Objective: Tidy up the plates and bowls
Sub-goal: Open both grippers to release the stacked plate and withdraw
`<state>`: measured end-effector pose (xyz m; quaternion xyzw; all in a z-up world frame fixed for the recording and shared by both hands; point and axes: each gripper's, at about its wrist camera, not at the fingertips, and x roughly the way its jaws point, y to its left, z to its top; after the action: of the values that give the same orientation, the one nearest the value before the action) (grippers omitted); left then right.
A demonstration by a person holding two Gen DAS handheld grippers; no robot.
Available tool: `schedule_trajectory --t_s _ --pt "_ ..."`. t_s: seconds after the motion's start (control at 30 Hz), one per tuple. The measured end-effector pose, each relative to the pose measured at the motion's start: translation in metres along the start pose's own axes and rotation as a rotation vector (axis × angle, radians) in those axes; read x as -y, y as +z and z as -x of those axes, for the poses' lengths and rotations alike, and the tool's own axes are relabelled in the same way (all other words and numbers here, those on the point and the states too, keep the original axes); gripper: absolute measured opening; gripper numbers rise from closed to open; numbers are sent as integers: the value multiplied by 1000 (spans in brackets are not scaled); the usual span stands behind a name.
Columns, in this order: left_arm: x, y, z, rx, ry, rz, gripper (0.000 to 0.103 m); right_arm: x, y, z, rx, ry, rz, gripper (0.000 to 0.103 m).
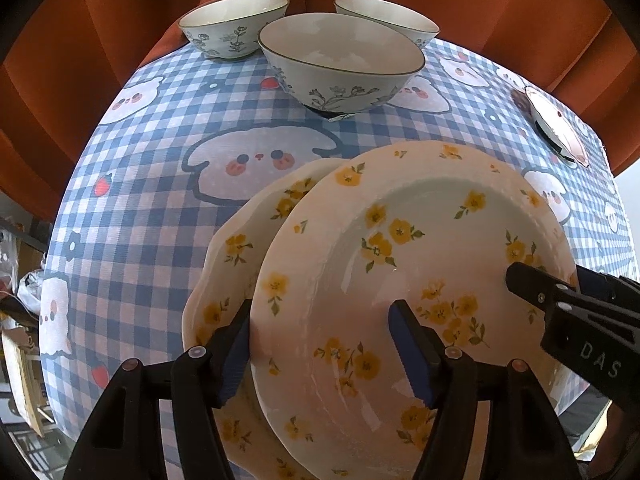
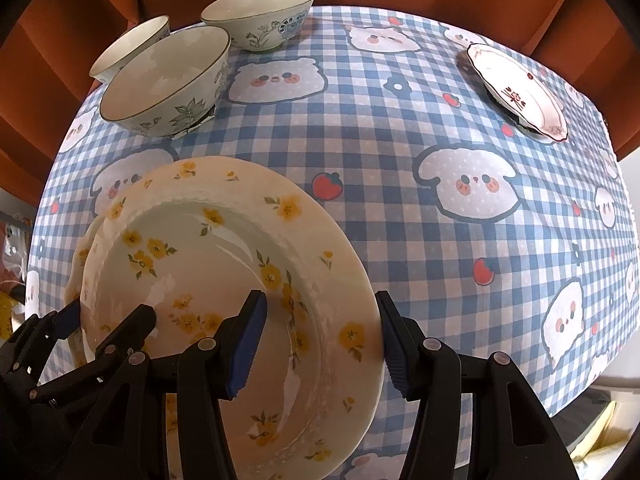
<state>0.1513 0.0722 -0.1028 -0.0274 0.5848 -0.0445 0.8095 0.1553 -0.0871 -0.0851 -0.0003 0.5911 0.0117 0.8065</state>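
The left tongs point(image 1: 320, 344) and right tongs point(image 2: 322, 340) both point steeply down and straddle opposite rims of the upper yellow-flowered plate point(image 1: 400, 280), which lies offset on a matching lower plate point(image 1: 232, 248) on the table point(image 2: 400, 200); both sets of jaws stand apart, with no pad seen pressing the rim. Judged from this, the stacking step is at release, and the next move calls for lifting clear without dragging the plate. Farther back stand three bowls point(image 1: 340, 64) and a small pink-rimmed plate point(image 2: 516, 88), still unsorted.
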Motion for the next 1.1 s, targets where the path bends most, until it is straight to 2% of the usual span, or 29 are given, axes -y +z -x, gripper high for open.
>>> schedule_trajectory --t_s 0.13,0.2,0.3,0.37,0.5,0.73,0.97,1.1 --pt "4 0 -1 -1 47 15 71 1 -4 4 18 11 12 58" --pt "6 0 -2 2 63 19 71 0 -8 9 39 6 18 54" --pt "7 0 -1 -1 85 16 71 2 -12 17 66 0 21 44" --pt "7 1 -1 -3 101 18 71 5 -14 20 79 -8 28 34" --pt "8 -1 7 12 125 18 71 5 -17 19 82 0 46 34" --pt "4 -4 27 56 124 27 71 -2 -21 14 71 7 64 34" --pt "1 -9 31 53 121 24 71 -14 -26 7 44 37 82 34" --pt "-1 -13 32 45 123 23 71 -18 -27 7 49 19 82 34"
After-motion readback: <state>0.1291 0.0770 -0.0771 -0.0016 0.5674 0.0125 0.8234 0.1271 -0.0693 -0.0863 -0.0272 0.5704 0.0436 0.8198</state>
